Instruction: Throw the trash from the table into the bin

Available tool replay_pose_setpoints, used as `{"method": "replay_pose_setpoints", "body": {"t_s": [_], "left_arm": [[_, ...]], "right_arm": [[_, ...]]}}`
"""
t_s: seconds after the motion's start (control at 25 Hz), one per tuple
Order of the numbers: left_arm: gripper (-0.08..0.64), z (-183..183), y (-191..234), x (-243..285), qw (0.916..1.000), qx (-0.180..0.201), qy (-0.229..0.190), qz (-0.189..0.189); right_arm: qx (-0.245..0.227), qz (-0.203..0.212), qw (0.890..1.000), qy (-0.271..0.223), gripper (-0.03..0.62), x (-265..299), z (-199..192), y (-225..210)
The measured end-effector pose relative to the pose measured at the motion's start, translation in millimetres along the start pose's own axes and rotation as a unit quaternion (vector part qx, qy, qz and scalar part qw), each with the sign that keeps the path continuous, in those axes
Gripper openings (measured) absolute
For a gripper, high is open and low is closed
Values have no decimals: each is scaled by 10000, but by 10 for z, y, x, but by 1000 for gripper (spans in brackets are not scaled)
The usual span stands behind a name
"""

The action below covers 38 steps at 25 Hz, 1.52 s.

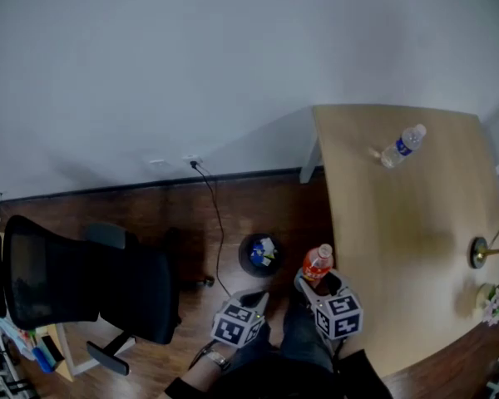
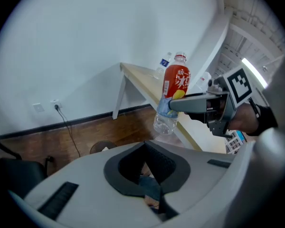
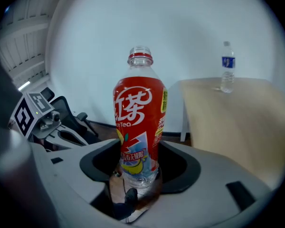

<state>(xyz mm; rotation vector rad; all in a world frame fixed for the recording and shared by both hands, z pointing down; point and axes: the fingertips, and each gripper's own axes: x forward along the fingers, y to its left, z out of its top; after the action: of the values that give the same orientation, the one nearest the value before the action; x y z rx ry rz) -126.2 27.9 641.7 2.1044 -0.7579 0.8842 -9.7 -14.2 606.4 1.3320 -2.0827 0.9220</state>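
My right gripper (image 1: 317, 283) is shut on the lower part of a red-labelled tea bottle (image 3: 138, 122), capless and upright, held just off the table's left edge. In the left gripper view the same bottle (image 2: 175, 96) hangs in the right gripper (image 2: 192, 103) above the floor. A round dark bin (image 1: 261, 254) with some trash in it stands on the wooden floor, just beyond the held bottle (image 1: 318, 262). A clear water bottle with a blue label (image 1: 403, 145) rests at the far end of the table (image 1: 399, 239). My left gripper (image 1: 251, 299) is beside the right one, jaws together and empty.
A black office chair (image 1: 83, 285) stands on the floor at the left. A cable (image 1: 214, 214) runs down from a wall socket toward the bin. A small brass-coloured object (image 1: 481, 253) and a patterned item (image 1: 497, 298) lie at the table's right edge.
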Motion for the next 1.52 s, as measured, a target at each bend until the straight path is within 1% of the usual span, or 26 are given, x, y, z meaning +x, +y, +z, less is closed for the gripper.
{"method": "replay_pose_setpoints", "body": {"t_s": [0.2,0.4,0.56,0.72,0.84,0.92,0.96,1.0,1.08,1.12,1.24,1.28,1.4,1.52], "left_arm": [[3,-256,348,4,9987,-454,7,250],[3,-588,629,134,9959,-803,169,380],[3,-775,802,288,9931,-1063,264,419],[3,-946,971,457,9905,-1249,332,471],[3,-1030,1075,583,9896,-1293,403,480],[3,-1083,1149,645,9890,-1313,446,520],[3,-1105,1185,666,9885,-1338,452,547],[3,-1126,1221,682,9878,-1375,450,573],[4,-1170,1287,712,9865,-1455,436,609],[5,-1199,1312,725,9860,-1488,431,611],[3,-1273,1350,747,9853,-1550,439,572],[3,-1281,1353,753,9849,-1576,440,567],[3,-1307,1355,786,9838,-1642,456,549],[3,-1290,1338,832,9839,-1632,475,549]], "right_arm": [[-89,398,9968,680,261,629,-420,264],[-128,624,9861,1533,261,1376,-1044,349],[-23,620,9727,2236,261,2025,-1584,248],[194,570,9545,2920,261,2617,-2099,130],[314,507,9424,3292,261,2965,-2385,49],[308,410,9339,3538,261,3124,-2543,-8],[284,373,9315,3607,258,3195,-2594,-26],[277,363,9308,3628,255,3268,-2626,-30],[359,392,9324,3574,194,3401,-2647,-12],[418,390,9351,3499,183,3456,-2635,-15],[550,262,9544,2924,183,3616,-2455,-143],[625,198,9578,2799,183,3626,-2408,-197],[806,141,9597,2688,183,3575,-2367,-277],[833,188,9601,2663,183,3491,-2325,-259]]}}
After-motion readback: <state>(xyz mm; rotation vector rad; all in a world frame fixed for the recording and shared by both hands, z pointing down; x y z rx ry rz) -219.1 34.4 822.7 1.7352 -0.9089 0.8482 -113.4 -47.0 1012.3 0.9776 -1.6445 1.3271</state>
